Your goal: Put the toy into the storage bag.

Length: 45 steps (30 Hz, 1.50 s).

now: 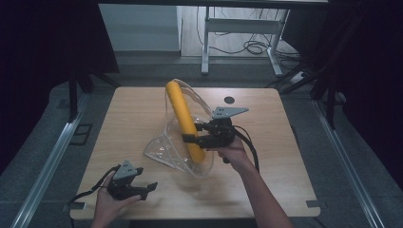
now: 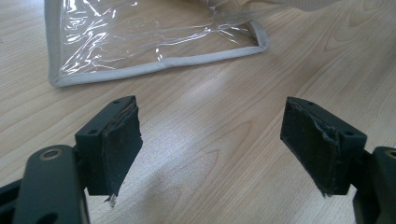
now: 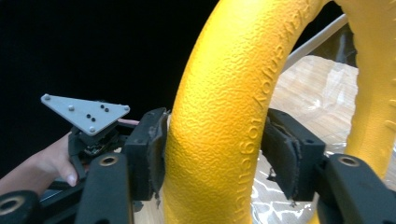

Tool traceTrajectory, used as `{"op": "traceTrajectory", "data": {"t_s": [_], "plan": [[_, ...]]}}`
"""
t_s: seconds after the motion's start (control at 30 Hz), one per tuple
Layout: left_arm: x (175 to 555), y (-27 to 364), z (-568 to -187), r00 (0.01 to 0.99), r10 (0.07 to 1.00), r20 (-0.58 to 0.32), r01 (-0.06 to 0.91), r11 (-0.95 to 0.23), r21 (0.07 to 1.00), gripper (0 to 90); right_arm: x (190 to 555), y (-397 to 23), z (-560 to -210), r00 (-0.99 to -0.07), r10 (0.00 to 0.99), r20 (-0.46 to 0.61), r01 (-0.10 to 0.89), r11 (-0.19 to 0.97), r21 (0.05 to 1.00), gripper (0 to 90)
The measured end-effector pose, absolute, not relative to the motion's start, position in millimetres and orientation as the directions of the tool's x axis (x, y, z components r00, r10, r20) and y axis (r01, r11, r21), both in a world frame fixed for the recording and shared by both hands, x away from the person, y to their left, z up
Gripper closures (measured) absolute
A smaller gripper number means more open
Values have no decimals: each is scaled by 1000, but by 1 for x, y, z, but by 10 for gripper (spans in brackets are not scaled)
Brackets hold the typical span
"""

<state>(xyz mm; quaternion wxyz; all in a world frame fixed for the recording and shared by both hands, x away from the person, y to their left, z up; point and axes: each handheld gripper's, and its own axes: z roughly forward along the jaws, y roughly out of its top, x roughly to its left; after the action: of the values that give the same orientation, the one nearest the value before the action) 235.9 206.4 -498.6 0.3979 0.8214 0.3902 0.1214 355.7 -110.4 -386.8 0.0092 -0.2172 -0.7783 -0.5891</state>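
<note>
A thick yellow ring (image 1: 183, 116) stands on edge, tilted, inside a clear plastic bag (image 1: 164, 149) with grey trim in the middle of the wooden table (image 1: 275, 142). My right gripper (image 1: 194, 132) reaches in from the right, its jaws on either side of the ring's tube. In the right gripper view the ring (image 3: 219, 130) fills the space between the pads (image 3: 152, 149); the left pad lies against it and the right one sits just beside it, jaws parted. My left gripper (image 1: 145, 180) hovers open and holding nothing near the table's front left, a corner of the bag (image 2: 154, 37) ahead of it.
A small dark round hole (image 1: 229, 99) marks the table's far side. Behind the table stand white desk legs (image 1: 206, 42) and loose cables (image 1: 256, 46) on the floor. Dark curtains flank both sides.
</note>
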Motion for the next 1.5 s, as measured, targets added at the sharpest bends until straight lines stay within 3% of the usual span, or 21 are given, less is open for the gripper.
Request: {"op": "traceTrajectory", "data": {"t_s": [0.43, 0.87, 1.5], "plan": [[236, 207, -499, 665, 738, -111, 545, -379, 748, 201, 346, -118, -382, -897, 380, 226, 307, 168, 937, 285], [235, 206, -499, 665, 739, -110, 545, -379, 748, 201, 339, -150, -383, -879, 439, 187, 269, 130, 954, 329], [235, 205, -499, 665, 739, -109, 547, -382, 745, 201, 338, -171, -399, -854, 499, 150, 276, 188, 943, 333]]}}
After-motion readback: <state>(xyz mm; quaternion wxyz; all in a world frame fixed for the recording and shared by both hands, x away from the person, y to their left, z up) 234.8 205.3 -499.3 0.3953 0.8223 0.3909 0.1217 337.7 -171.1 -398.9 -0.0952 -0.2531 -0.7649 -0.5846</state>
